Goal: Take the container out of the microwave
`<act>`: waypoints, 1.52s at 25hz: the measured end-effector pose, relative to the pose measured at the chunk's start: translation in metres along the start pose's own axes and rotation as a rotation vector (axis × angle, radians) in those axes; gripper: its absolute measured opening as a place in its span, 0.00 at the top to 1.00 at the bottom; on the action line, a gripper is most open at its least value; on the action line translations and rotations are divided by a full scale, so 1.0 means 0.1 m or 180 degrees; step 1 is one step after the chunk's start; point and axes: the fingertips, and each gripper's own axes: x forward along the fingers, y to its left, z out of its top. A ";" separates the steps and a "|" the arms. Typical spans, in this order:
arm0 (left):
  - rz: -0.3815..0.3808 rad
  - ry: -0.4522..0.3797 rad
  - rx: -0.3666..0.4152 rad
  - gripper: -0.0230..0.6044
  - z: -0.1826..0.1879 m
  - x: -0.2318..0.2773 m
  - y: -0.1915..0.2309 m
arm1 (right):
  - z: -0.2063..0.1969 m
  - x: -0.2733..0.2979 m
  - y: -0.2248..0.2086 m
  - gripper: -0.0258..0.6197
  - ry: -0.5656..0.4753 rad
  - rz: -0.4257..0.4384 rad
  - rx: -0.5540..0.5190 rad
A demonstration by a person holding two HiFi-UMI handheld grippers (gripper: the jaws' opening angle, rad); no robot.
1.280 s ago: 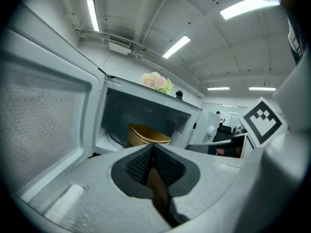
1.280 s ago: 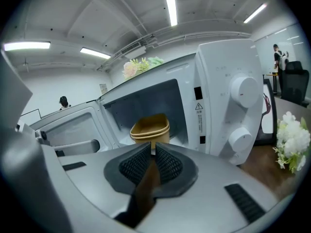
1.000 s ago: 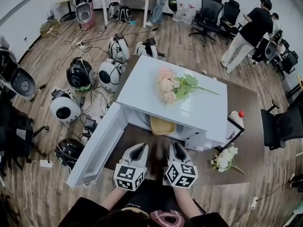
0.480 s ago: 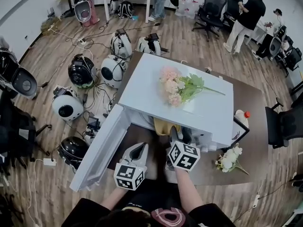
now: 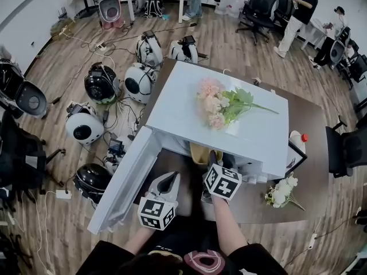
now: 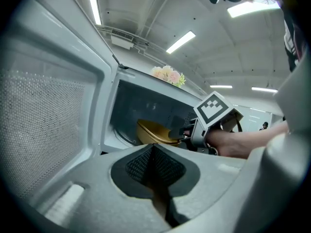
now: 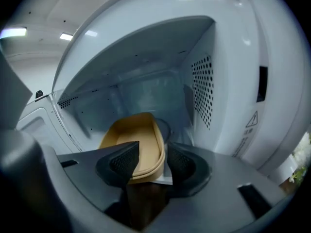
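Here we go: the right gripper (image 7: 151,155) is reaching into the open microwave (image 5: 183,102). Its jaws have just been opening and stand wide, straddling the rim of the tan container (image 7: 129,137), one jaw over its inside and one outside, not yet clamped. The container sits on the microwave's floor. Our left gripper (image 6: 153,153) hangs by the swung-out door (image 5: 123,182), jaws pressed together on nothing.

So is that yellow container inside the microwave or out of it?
Inside. The yellow container rests on the floor of the microwave cavity, walls around it, with the door swung open.
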 end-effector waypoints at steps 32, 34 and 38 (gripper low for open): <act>0.0001 0.0049 0.0027 0.95 -0.10 0.02 0.01 | -0.16 0.00 -0.11 0.88 0.0265 -0.0168 0.0141; 0.0004 0.0030 0.0032 0.95 -0.09 0.00 0.00 | -0.15 -0.03 -0.09 0.88 0.0251 -0.0148 0.0141; 0.0005 0.0010 0.0042 0.95 -0.08 -0.04 -0.02 | -0.17 -0.09 -0.07 0.89 0.0233 -0.0102 0.0164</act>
